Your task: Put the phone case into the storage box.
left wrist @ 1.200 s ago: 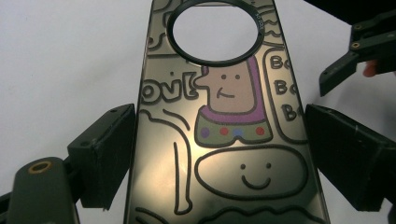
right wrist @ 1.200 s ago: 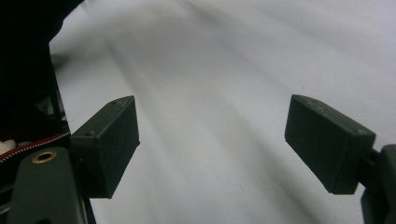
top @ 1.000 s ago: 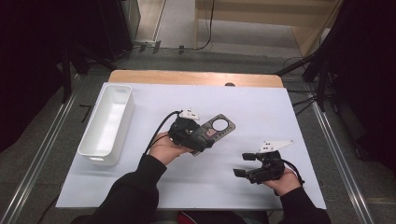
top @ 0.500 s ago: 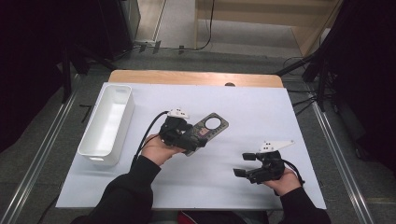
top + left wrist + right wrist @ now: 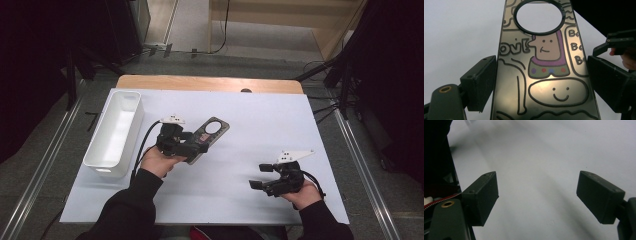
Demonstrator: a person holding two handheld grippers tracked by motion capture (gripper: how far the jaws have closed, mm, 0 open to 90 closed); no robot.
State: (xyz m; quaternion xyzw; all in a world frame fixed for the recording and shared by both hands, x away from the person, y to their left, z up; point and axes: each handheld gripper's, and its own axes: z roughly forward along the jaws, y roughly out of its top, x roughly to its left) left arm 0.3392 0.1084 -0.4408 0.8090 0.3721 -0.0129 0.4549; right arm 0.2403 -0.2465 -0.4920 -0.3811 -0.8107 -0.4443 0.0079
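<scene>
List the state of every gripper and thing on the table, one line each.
Left gripper: shut on the door hanger, held above the table.
Door hanger: clamped by its edges, cartoon side to the camera.
Right gripper: open, holding nothing.
Bin: upright on the table; no contents visible.

One flat, shiny cartoon-printed card with a round hole (image 5: 207, 134) sits near the middle of the white-covered worktop (image 5: 260, 120). One long white plastic tray (image 5: 116, 131) lies at nine o'clock. Two black hand-held grippers: left gripper (image 5: 192, 146), right gripper (image 5: 260, 176).
</scene>
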